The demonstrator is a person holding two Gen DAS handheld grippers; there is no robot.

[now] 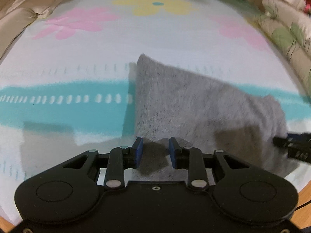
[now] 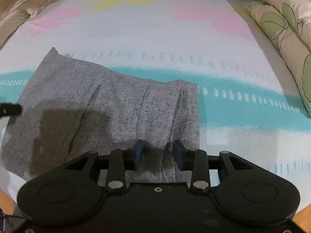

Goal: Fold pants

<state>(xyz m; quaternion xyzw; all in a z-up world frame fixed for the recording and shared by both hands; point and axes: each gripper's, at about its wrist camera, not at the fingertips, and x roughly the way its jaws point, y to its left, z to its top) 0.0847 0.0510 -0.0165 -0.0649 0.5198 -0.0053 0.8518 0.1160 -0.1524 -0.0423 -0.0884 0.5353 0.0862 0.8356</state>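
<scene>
The grey speckled pants (image 1: 194, 104) lie folded into a compact block on the flowered bedsheet (image 1: 116, 44). They also show in the right wrist view (image 2: 116, 108). My left gripper (image 1: 155, 151) is open, its blue pads apart over the near left edge of the pants. My right gripper (image 2: 158, 153) is open over the near right edge of the pants. The right gripper shows at the right edge of the left wrist view (image 1: 291, 145). The left gripper shows at the left edge of the right wrist view (image 2: 9, 109).
A white bedsheet with pink and yellow flowers and a teal band (image 2: 243, 104) covers the bed. A leaf-patterned pillow (image 2: 281, 29) lies at the right. A beige quilted cushion (image 1: 21, 9) lies at the far left. The wooden floor (image 1: 305, 198) shows near the bed's edge.
</scene>
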